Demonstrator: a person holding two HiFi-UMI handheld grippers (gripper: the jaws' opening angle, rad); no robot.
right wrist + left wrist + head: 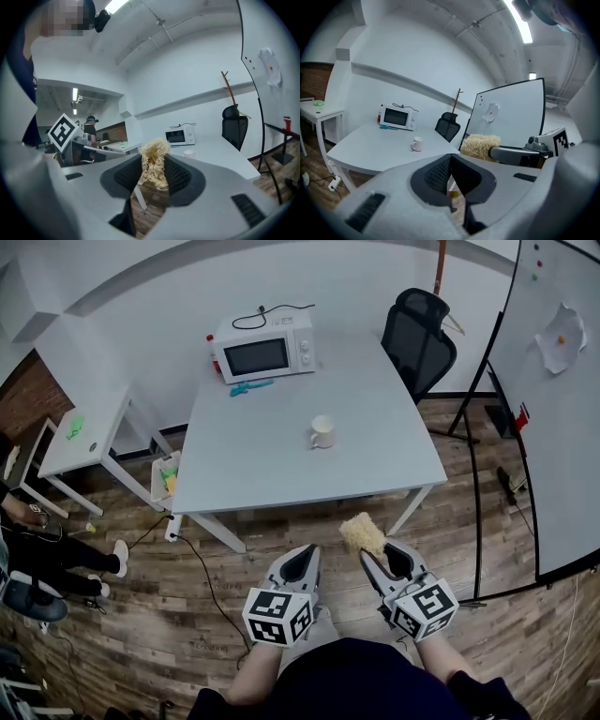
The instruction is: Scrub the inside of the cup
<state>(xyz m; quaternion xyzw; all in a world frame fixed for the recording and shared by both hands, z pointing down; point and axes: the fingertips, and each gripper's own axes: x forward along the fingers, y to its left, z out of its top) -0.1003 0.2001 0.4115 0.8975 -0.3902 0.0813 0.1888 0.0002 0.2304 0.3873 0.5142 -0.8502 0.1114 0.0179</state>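
- Cup (322, 431) stands upright near the middle of the table (244, 474); both grippers are off the table's near edge, well apart from it.
- Jaws: left gripper (304, 559) closed, empty; right gripper (382, 557) clamps scrubber (362, 533).
- Risk: unsteadied cup likely slides or tips under scrubbing; left must open first.
- Table bare round cup; microwave (264, 351) at far edge; near edge to clear.

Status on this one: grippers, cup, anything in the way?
Left gripper shut, empty. Right gripper shut on scrubber. Cup upright on table, untouched, both grippers short of it. Nothing in between.
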